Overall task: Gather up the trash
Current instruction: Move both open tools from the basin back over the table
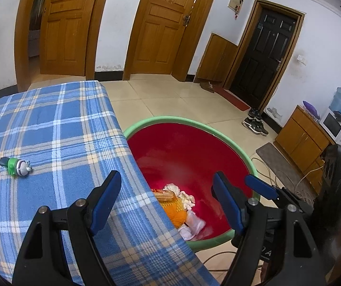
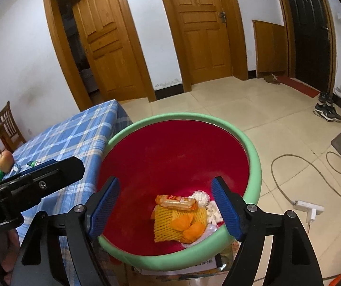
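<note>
The right gripper point(image 2: 165, 206) hangs over a big red bin point(image 2: 170, 157) with a green rim. Its blue pads point(image 2: 104, 206) stand wide apart and nothing is between them — it holds nothing. Down below it, at the bottom of the bin, the trash lies in a small heap: an orange snack wrapper point(image 2: 176, 202) on top of a yellow foam net point(image 2: 170, 224), some orange peel point(image 2: 190, 231) beside the net, and white crumpled paper point(image 2: 202, 197) just behind the wrapper. The trash is well under the gripper and touches neither pad.

The left gripper point(image 1: 168, 205) is open wide too and holds nothing. It sits over the edge of the tabletop point(image 1: 51, 131), which has a blue checked cloth on it. One pad is above the cloth and the other is above the bin point(image 1: 184, 152). The bin stands on the floor right beside the tabletop. In the left wrist view the cloth edge hides part of the heap point(image 1: 182, 200).

A little green toy point(image 1: 15, 165) lies on the cloth, off to the left of the left gripper and well apart from it.
</note>
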### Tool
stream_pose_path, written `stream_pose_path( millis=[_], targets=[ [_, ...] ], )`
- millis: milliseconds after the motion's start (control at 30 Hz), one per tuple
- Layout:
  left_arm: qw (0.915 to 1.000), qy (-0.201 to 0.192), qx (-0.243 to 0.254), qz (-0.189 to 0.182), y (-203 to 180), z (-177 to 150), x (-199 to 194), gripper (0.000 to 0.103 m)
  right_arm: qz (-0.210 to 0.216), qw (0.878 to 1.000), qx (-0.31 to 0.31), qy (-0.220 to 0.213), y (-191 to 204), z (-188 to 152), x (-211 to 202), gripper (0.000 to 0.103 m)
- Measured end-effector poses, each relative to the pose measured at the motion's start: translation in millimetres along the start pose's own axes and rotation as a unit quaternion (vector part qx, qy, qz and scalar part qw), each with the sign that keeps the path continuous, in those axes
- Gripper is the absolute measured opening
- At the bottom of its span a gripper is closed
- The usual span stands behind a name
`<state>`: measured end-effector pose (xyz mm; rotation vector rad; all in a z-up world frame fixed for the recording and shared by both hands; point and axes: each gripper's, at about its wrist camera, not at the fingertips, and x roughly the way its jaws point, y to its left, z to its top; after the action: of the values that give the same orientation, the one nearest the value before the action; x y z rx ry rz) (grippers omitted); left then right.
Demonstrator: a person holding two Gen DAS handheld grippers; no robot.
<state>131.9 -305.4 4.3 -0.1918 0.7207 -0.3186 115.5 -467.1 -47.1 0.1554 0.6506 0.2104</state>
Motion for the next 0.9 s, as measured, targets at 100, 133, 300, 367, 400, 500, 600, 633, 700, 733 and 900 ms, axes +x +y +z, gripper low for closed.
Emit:
stream_pose_path(
  millis=[100, 133, 300, 367, 400, 500, 600, 633, 700, 733, 900],
  targets=[
    [1.0, 0.0, 0.001, -0.001, -0.6, 0.2, -1.4, 0.079, 0.0, 1.0, -0.003, -0.001, 1.7, 0.8, -1.3, 0.08],
    [1.0, 0.0, 0.0, -0.001, -0.8, 0.9, -2.6, 0.079, -0.001, 1.0, -0.004, -0.003, 2.0, 1.3, -2.5, 0.08],
    [0.9998, -0.018, -0.005, -0.01, 0.1, 7.1, -23.5, 0.079, 0.001, 1.0, -0.002, -0.013, -0.1, 4.2, -12.1, 0.08],
    [0.9996, -0.024, -0.009, -0.009, 2.1, 9.5, -31.2, 0.081, 0.005, 1.0, -0.002, -0.022, 0.8, 7.1, -18.7, 0.08],
    [0.9996, -0.027, -0.01, -0.009, 3.5, 10.2, -34.3, 0.082, 0.009, 1.0, -0.002, -0.027, 1.7, 8.7, -22.2, 0.08],
    [0.9994, -0.032, -0.009, -0.001, 8.1, 13.5, -40.3, 0.084, 0.017, 0.999, -0.003, -0.033, 5.9, 12.9, -26.5, 0.08],
    [0.9996, -0.028, -0.005, 0.007, 12.6, 16.5, -43.2, 0.084, 0.028, 0.999, 0.001, -0.034, 11.8, 18.0, -30.0, 0.08],
    [0.9995, -0.03, -0.004, 0.009, 14.7, 17.1, -45.9, 0.084, 0.034, 0.999, 0.004, -0.034, 14.7, 20.3, -31.5, 0.08],
    [0.9993, -0.033, -0.001, 0.015, 19.0, 18.6, -51.2, 0.084, 0.05, 0.998, 0.008, -0.035, 21.3, 24.8, -35.1, 0.08],
    [0.9992, -0.036, -0.001, 0.014, 21.4, 18.6, -54.5, 0.084, 0.058, 0.998, 0.009, -0.037, 25.3, 27.3, -36.8, 0.08],
    [0.9984, -0.049, -0.002, 0.026, 41.2, 23.8, -73.0, 0.086, 0.073, 0.997, -0.003, -0.034, 52.6, 34.6, -35.2, 0.08]
  ],
)
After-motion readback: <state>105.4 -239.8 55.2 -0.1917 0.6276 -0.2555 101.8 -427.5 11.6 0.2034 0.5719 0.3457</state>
